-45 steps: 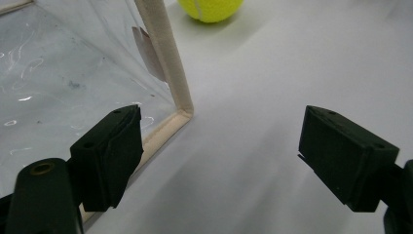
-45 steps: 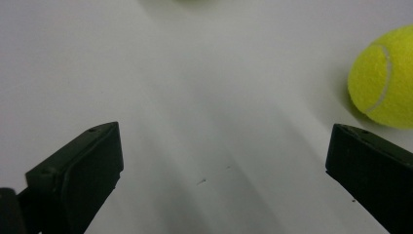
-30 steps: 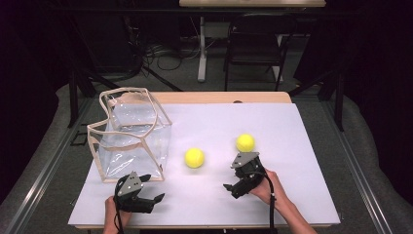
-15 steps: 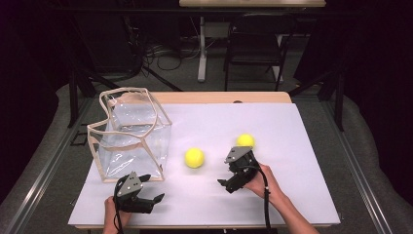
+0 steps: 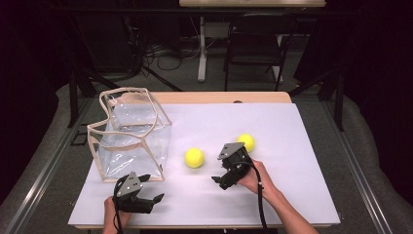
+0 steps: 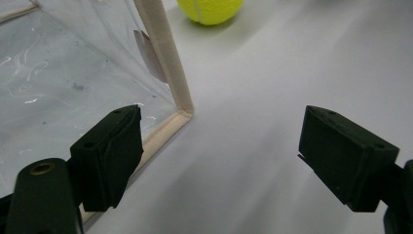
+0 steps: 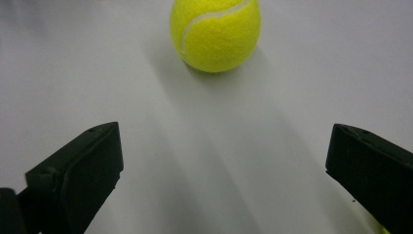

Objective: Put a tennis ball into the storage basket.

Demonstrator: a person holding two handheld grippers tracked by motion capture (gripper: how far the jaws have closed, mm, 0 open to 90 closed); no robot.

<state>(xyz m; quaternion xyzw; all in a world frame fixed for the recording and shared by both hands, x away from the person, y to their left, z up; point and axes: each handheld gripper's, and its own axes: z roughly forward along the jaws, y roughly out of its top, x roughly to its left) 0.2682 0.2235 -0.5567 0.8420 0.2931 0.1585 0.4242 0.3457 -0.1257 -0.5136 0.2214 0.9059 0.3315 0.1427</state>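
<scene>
Two yellow tennis balls lie on the white table: one in the middle [image 5: 194, 157], one further right [image 5: 246, 142]. My right gripper [image 5: 222, 173] sits between them, just in front of the right ball, and faces the middle ball. Its jaws are open and empty in the right gripper view [image 7: 224, 170], with a ball [image 7: 215, 33] a short way ahead. A clear bag with beige trim [image 5: 131, 136] stands at the left. My left gripper [image 5: 152, 189] rests open by the bag's near corner. Its own view [image 6: 219, 165] has that bag corner [image 6: 180, 105] on the left and a ball [image 6: 210, 9] far ahead.
The white table top [image 5: 292, 126] covers a wooden table. Its near edge runs just below both hands. A dark chair [image 5: 255, 44] and cables stand on the floor beyond the far edge.
My right gripper has moved left and a little forward, turning from the right ball toward the middle ball. The left gripper has stayed put.
</scene>
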